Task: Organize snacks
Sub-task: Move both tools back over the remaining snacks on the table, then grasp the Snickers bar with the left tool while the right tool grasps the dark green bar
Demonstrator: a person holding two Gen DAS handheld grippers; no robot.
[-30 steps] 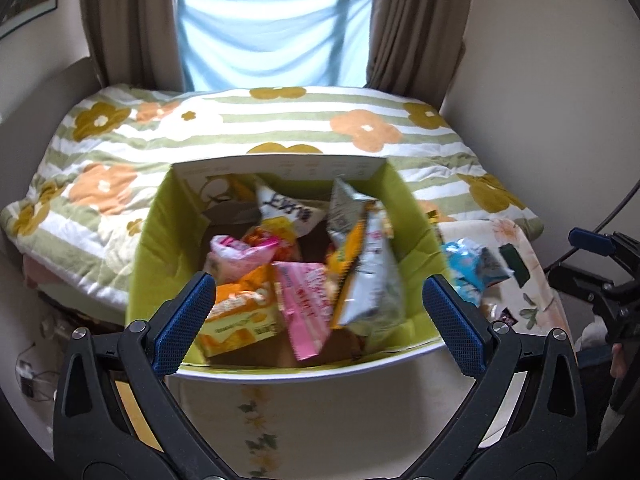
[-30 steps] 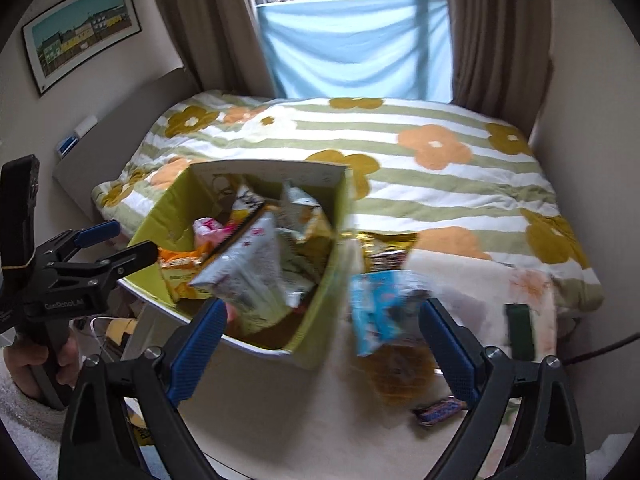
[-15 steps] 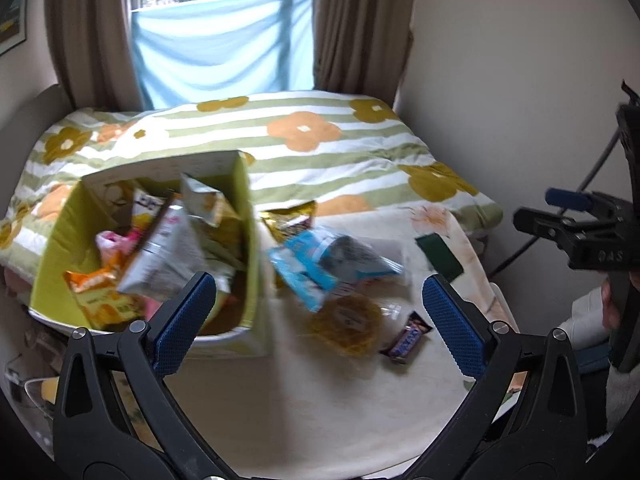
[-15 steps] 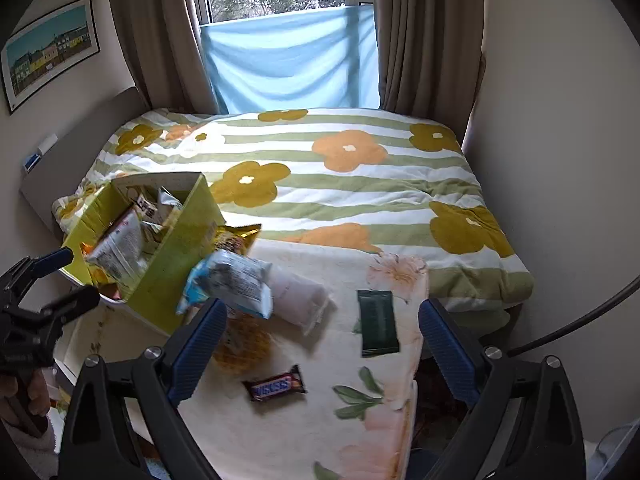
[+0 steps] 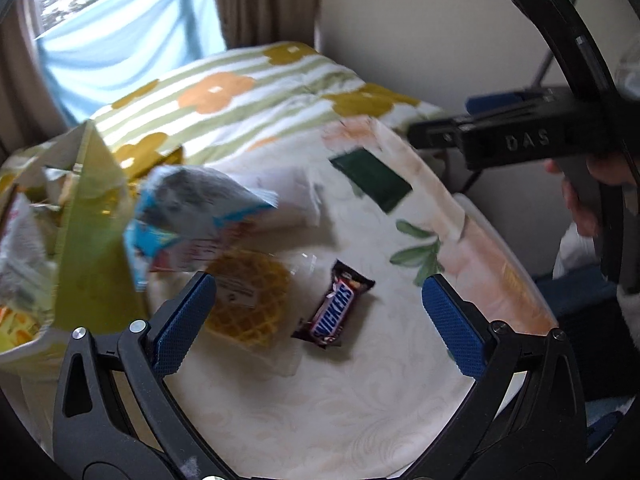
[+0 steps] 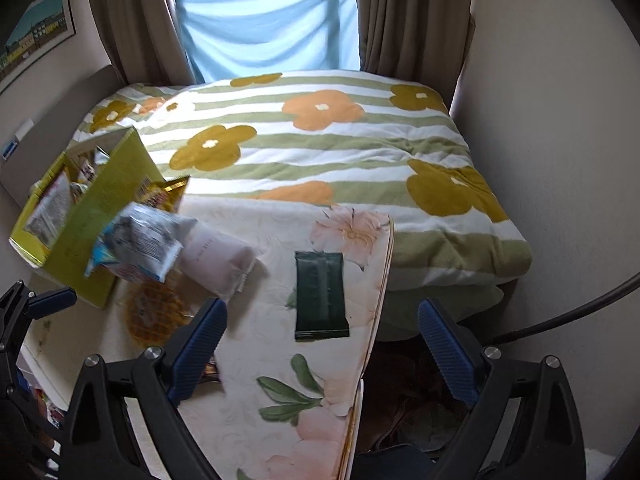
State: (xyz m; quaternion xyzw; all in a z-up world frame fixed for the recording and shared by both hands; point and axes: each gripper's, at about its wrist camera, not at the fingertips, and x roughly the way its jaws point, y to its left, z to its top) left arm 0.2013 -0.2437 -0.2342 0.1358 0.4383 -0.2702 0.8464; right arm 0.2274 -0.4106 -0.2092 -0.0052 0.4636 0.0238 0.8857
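Observation:
A yellow-green snack box (image 5: 94, 240) (image 6: 96, 216) full of packets stands at the table's left. Loose on the floral cloth lie a blue-and-white bag (image 5: 192, 208) (image 6: 136, 240), a pale packet (image 6: 218, 260), a wrapped round waffle (image 5: 250, 300) (image 6: 154, 314), a Snickers bar (image 5: 334, 310) and a dark green bar (image 5: 370, 178) (image 6: 320, 294). My left gripper (image 5: 320, 314) hangs open over the waffle and the Snickers bar. My right gripper (image 6: 320, 344) is open just below the green bar, holding nothing.
The table's right edge (image 6: 378, 300) drops off beside the green bar. A bed with a flowered striped blanket (image 6: 320, 140) lies behind. In the left wrist view the right gripper's body (image 5: 520, 136) and a hand (image 5: 588, 196) are at the right; a wall stands close on the right.
Both views swung right and lower, from the snack box to the loose snacks on the cloth. The box slid to the left edge. Both grippers stayed open.

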